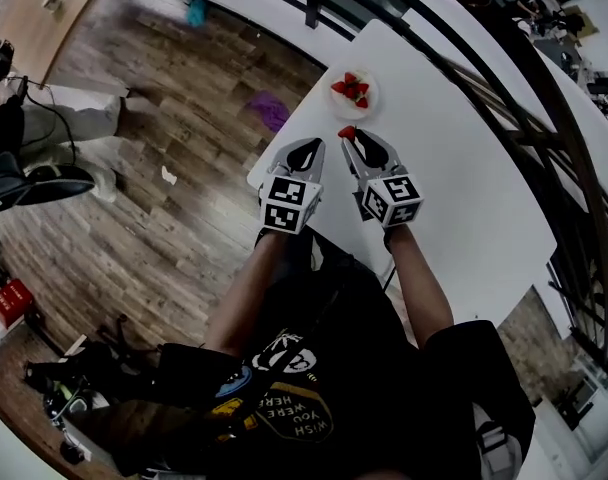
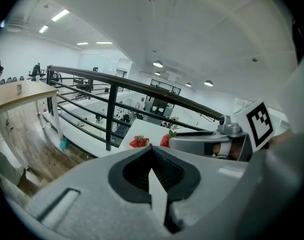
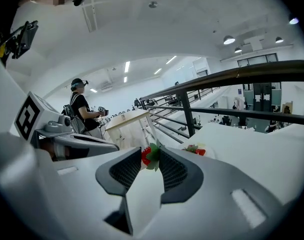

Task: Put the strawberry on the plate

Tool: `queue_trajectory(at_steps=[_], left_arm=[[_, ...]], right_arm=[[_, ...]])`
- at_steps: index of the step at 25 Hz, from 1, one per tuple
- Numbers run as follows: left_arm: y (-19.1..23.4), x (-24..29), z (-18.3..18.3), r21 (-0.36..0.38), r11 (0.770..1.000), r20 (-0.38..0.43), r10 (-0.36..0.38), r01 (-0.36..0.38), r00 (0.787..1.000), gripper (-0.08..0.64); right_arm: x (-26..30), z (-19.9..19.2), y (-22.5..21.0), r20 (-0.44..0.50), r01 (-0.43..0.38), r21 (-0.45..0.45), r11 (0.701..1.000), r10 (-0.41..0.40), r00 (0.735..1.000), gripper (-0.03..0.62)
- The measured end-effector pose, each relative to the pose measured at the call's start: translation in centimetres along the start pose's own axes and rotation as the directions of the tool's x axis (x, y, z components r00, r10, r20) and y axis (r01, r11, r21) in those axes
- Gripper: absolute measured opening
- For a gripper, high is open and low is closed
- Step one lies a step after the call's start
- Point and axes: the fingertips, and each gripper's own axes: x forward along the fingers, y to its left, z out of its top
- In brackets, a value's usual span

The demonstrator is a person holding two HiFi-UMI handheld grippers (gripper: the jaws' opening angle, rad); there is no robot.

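White table (image 1: 454, 168), round plate (image 1: 357, 112), strawberry (image 1: 347, 132)

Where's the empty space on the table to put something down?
The white table is bare to the right of the right gripper, which holds a red strawberry, out to its edge. The small white plate beyond is crowded with red strawberries.

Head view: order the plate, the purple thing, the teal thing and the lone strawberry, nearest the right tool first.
1. strawberry, at the tips of the right tool.
2. plate, just ahead on the table.
3. purple thing, on the floor left of the table.
4. teal thing, farther up the floor.
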Motion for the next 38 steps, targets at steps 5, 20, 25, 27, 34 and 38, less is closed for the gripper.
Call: queue_trajectory(at_steps=[5, 20, 25, 27, 34, 38], left_arm=[[1.8, 1.9, -1.6, -0.015, 1.0, -0.045, 0.023, -0.024, 0.999, 0.002], [4.7, 6.3, -3.7, -0.087, 0.994, -0.111, 0.049, -0.059, 0.993, 0.002], [4.9, 6.3, -4.0, -0.11, 0.992, -0.123, 0.053, -0.067, 0.991, 0.002], [5.0, 6.2, -4.1, -0.116, 0.991, -0.125, 0.051, -0.066, 0.991, 0.002], [4.7, 5.8, -5.9, -0.174, 0.982, -0.15, 0.04, -0.066, 0.988, 0.002], [4.2, 5.2, -6.2, -0.19, 0.98, -0.145, 0.031, -0.059, 0.989, 0.002]], right_arm=[[2.4, -0.7, -1.7, -0.034, 0.013, -0.011, 1.0, -0.014, 0.999, 0.115], [7.8, -4.5, -7.5, -0.173, 0.052, -0.047, 0.998, -0.06, 0.983, 0.115], [9.4, -6.0, -8.6, -0.207, 0.09, -0.004, 0.996, -0.089, 0.974, 0.115], [10.0, -6.5, -9.0, -0.218, 0.117, 0.016, 0.993, -0.11, 0.97, 0.115], [11.4, -6.7, -9.7, -0.192, 0.18, 0.048, 0.982, -0.168, 0.967, 0.117], [11.8, -6.2, -9.9, -0.161, 0.192, 0.04, 0.98, -0.184, 0.97, 0.131]])
